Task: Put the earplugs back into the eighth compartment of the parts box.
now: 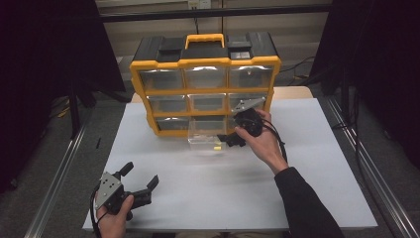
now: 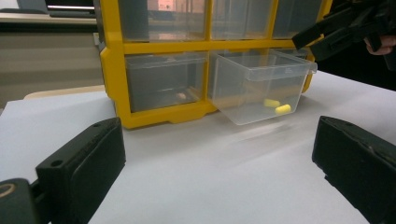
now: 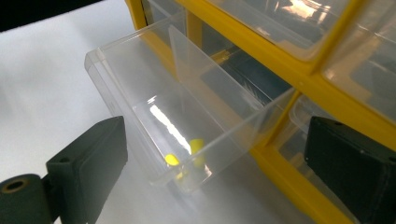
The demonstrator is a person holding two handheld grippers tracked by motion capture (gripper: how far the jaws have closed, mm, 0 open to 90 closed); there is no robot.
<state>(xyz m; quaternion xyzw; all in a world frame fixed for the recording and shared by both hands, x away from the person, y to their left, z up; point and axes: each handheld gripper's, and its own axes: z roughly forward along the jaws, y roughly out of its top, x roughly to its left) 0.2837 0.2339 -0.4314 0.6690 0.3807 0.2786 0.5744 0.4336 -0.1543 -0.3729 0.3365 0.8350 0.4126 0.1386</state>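
A yellow and black organizer with clear drawers stands at the back of the white table. Its bottom middle drawer is pulled out and holds two small yellow pieces. My right gripper hovers at the drawer's right front corner, jaws open, nothing between them. My left gripper rests low at the table's front left, open and empty, facing the organizer.
A person's dark sleeve crosses the table's right front. Metal rails run along both sides of the table. Another small piece lies in the closed bottom left drawer.
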